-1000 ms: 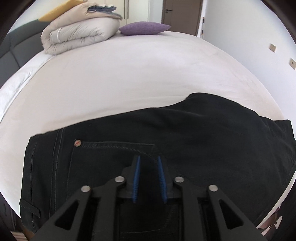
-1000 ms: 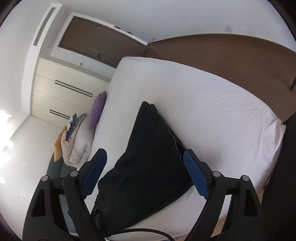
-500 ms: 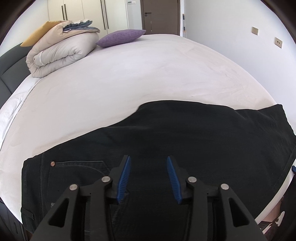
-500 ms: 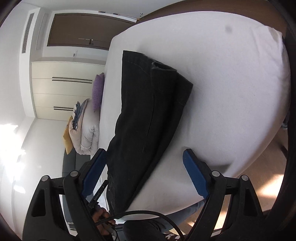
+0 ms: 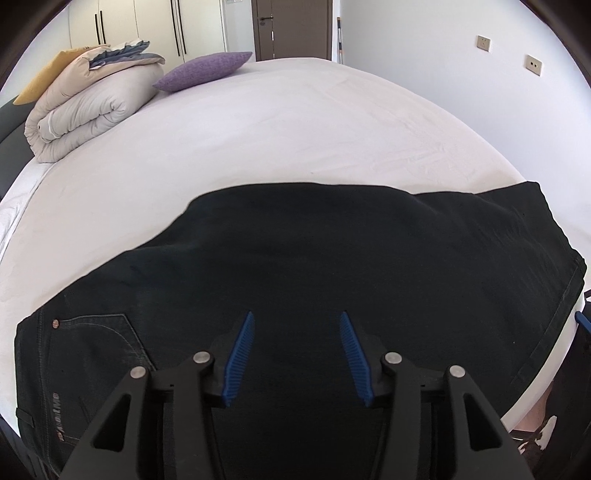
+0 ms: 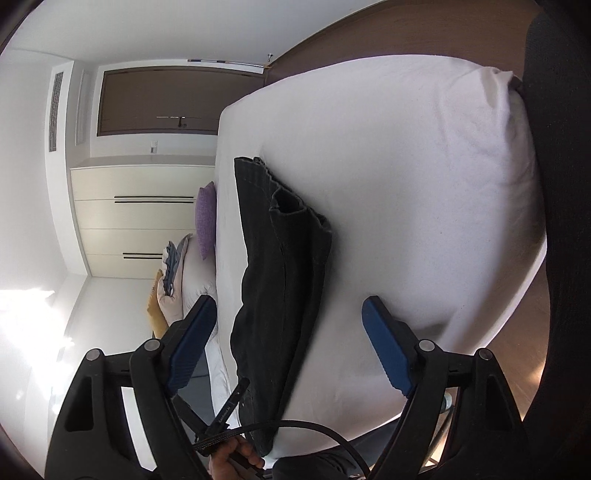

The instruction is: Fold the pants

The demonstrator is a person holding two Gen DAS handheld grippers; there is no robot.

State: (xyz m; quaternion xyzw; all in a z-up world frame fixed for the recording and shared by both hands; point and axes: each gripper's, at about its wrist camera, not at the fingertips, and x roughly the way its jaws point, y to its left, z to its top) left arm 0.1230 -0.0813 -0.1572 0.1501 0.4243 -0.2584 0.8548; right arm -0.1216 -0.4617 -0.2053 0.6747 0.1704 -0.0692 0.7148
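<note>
Below and ahead of the left gripper (image 5: 296, 319), black pants (image 5: 332, 266) lie flat across the near edge of a white bed (image 5: 277, 129); jaws spread wide, nothing between the blue pads, hovering above the fabric. Pocket with copper rivet (image 5: 56, 323) sits left of the jaws, hem end far right. Well beyond the jaws: folded duvet (image 5: 85, 107), purple pillow (image 5: 205, 70), yellow cushion (image 5: 48, 79) at the far left; wardrobe (image 5: 147, 29) and brown door (image 5: 291, 27) behind.

Right wrist view, rolled sideways: right gripper (image 6: 289, 308) jaws wide apart, empty. Pants (image 6: 280, 280) run between the pads' line of sight, folded lengthwise on the bed (image 6: 406, 184), leg openings at the far end. Purple pillow (image 6: 205, 223) and duvet (image 6: 173, 291) left of the jaws. A hand (image 6: 231, 458) holding a cable shows at bottom.
</note>
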